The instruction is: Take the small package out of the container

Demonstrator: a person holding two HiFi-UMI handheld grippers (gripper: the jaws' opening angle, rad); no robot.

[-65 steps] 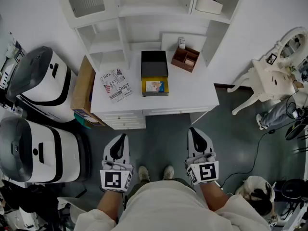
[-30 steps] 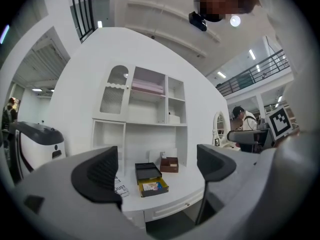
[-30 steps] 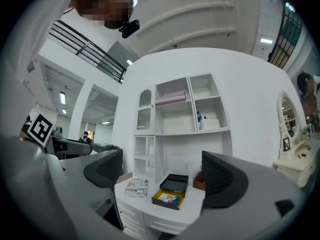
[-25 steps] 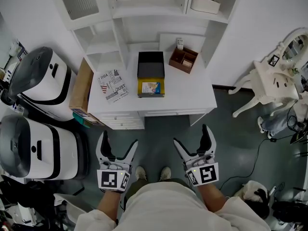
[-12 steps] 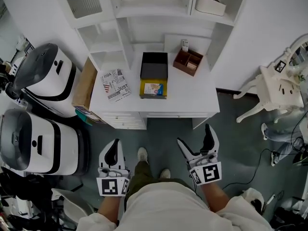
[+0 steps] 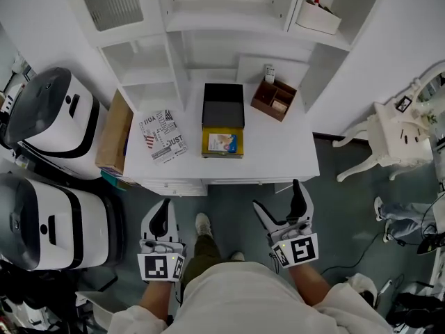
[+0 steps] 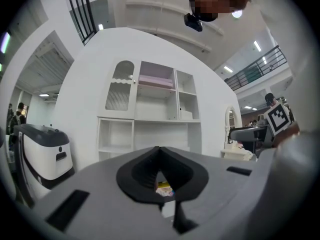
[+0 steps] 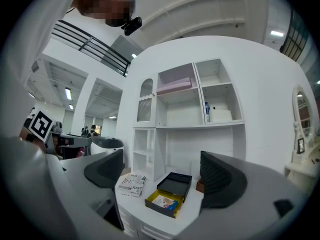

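So the white surface [image 6: 281,152] has a printed paper [image 6: 161,136] lying flat on its left side and a brown wooden organizer [image 6: 274,99] at the back right. Shelves [image 6: 222,21] rise behind it (white bin [image 6: 318,18] up top right). A cardboard box [image 6: 115,139] sits just beside the left edge, with two white-and-black machines [image 6: 49,113] past it and a white chair [image 6: 389,134] off to the right.

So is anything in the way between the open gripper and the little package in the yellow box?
Nothing visible is. The right hand-held gripper is open in front of the desk, with only open space between it and the small package. The container lies open, its lid folded back.
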